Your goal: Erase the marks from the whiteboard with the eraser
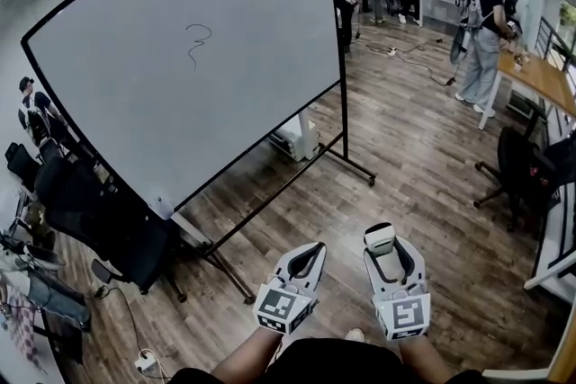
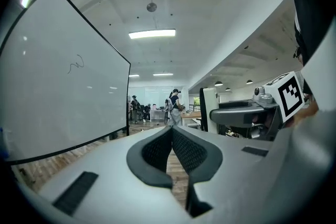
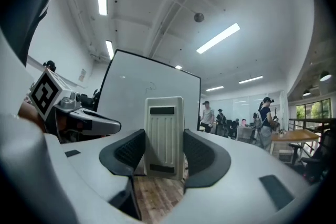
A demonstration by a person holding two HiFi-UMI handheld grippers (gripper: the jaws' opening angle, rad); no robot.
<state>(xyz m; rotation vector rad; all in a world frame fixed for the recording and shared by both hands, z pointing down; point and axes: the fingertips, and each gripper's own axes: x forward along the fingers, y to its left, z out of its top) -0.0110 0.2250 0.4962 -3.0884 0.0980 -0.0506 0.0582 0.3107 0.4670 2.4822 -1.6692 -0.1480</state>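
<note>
Right gripper (image 1: 389,249), low over the wood floor (image 1: 405,157), clamps its jaws on the upright eraser (image 3: 164,136); left gripper (image 1: 310,254) beside it has jaws pressed together, empty; whiteboard (image 1: 135,85) stands well ahead, bearing one squiggle (image 1: 197,43).

At the lower left of the head view, black office chairs (image 1: 108,220) overlap the stand under the large white whiteboard (image 1: 180,94), and the bottom edge cuts off the person's forearms (image 1: 243,360). In the right gripper view, the pale ribbed plastic eraser (image 3: 164,134) and the right gripper (image 3: 164,152) hide the board's lower edge. The thin black squiggle (image 3: 151,85) there is too faint to trace. In the left gripper view, the board's left end runs out of frame.
</note>
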